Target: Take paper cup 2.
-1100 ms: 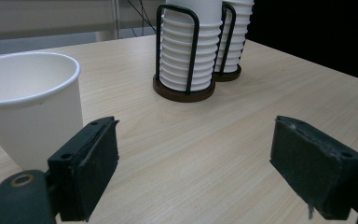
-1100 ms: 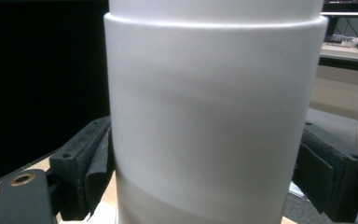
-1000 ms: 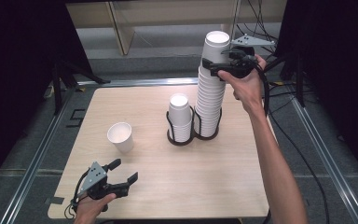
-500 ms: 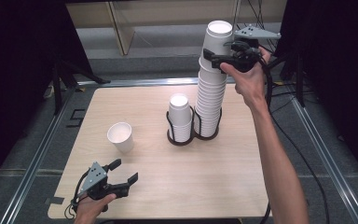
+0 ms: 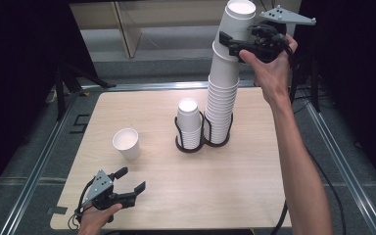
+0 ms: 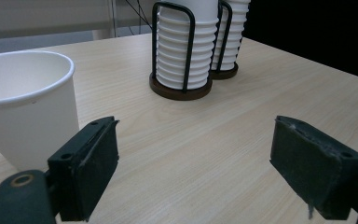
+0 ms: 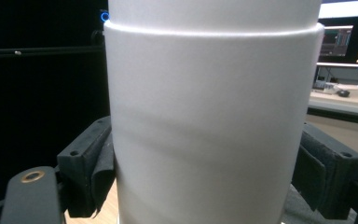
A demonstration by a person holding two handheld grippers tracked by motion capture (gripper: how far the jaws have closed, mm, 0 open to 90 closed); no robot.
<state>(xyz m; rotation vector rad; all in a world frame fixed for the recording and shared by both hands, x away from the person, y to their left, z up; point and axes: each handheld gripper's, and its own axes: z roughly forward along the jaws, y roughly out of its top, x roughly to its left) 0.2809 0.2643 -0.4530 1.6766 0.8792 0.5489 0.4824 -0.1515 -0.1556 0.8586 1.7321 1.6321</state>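
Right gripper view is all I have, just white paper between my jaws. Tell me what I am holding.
Observer: The right gripper is clamped near the top of the tall cup stack, which stands in the right ring of a black wire holder.
Operator: Report what is in the other ring.
Observer: A short stack of the same white cups.
Operator: Now give me the left hand.
Observer: The left gripper is near the front edge of the table, jaws open on nothing, with a single cup upright just beyond it.
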